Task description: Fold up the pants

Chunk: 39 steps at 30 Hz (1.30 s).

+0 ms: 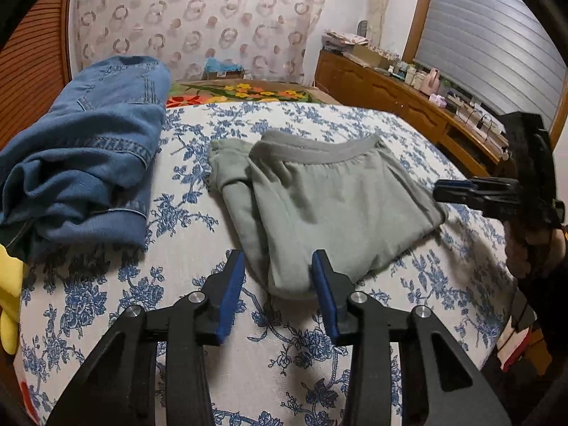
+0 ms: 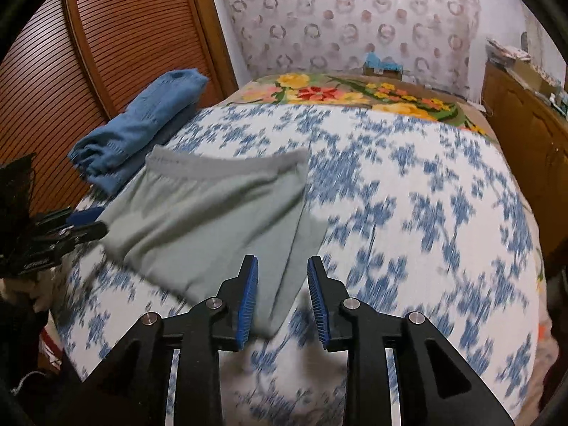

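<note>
Grey-green pants [image 1: 330, 206] lie folded into a compact rectangle on the blue-flowered bedspread [image 1: 248, 365], waistband at the far side. They also show in the right wrist view [image 2: 213, 220]. My left gripper [image 1: 278, 273] is open and empty, hovering just above the pants' near corner. My right gripper [image 2: 282, 280] is open and empty, just above the near right corner of the pants. The right gripper also shows in the left wrist view [image 1: 440, 191] at the pants' right edge. The left gripper shows at the left edge of the right wrist view [image 2: 88, 223].
Folded blue jeans [image 1: 88, 149] lie at the left of the bed, also in the right wrist view [image 2: 142, 120]. A flowered blanket [image 1: 241, 92] lies at the bed's far end. A wooden dresser [image 1: 390, 92] stands at the right, a slatted wooden door [image 2: 88, 71] at the left.
</note>
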Available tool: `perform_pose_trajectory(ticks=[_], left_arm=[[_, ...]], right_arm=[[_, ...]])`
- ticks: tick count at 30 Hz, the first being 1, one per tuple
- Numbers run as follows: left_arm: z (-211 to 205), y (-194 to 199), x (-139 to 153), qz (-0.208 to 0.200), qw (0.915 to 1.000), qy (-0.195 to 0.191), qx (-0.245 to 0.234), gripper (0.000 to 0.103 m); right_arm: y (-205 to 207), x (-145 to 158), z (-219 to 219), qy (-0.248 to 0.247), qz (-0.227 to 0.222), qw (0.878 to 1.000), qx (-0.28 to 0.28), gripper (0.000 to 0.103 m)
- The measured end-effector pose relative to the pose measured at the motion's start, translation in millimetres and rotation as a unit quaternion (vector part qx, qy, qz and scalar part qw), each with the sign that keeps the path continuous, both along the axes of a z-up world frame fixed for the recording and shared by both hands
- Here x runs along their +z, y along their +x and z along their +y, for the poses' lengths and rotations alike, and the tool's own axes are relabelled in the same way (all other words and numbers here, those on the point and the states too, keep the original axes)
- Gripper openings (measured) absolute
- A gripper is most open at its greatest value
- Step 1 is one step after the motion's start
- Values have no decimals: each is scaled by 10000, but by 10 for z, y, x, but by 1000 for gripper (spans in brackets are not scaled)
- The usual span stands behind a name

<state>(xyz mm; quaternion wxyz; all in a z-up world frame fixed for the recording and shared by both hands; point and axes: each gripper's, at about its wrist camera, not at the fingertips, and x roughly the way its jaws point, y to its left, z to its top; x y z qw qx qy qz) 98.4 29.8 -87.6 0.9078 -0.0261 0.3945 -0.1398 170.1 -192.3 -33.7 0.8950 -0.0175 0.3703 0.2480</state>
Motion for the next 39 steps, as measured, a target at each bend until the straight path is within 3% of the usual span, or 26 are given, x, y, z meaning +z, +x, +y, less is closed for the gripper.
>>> perform_pose_trajectory(ticks=[3,8,11,12,14,16,24,31,39], left_arm=[[-56,51,-47,94,9999,94,-71,39],[-114,65,-37,83,9997,78,-201,14],[-111,67,-32,9,9998,96,-198,9],[-86,61,-15,-55,9999,78,-141,9],[-30,37,37,-182,9998,35,-13,9],[15,8,94,-291,9995,-2,121,8],[17,-373,210,-443,9990,-82,55,8],[-79,-720,131,-288,9995,-66,-143,8],[-79,-760,77,-227,9997,5,-122,8]], right_arm=[[-71,-32,10,32,91,10000,0,31],[-102,-138,54,74,279,9996,-14,31],[-134,-130,74,42,206,9998,-52,31],[-151,-127,79,34,185,9998,-23,30],[-192,-130,92,-9,94,9999,80,6],[-254,-119,73,-68,-12,10000,42,2],[-756,50,-197,63,-365,9992,-120,2],[-1185,72,-311,98,-308,9995,-41,2],[-1236,128,-349,-4,-293,9995,-127,2]])
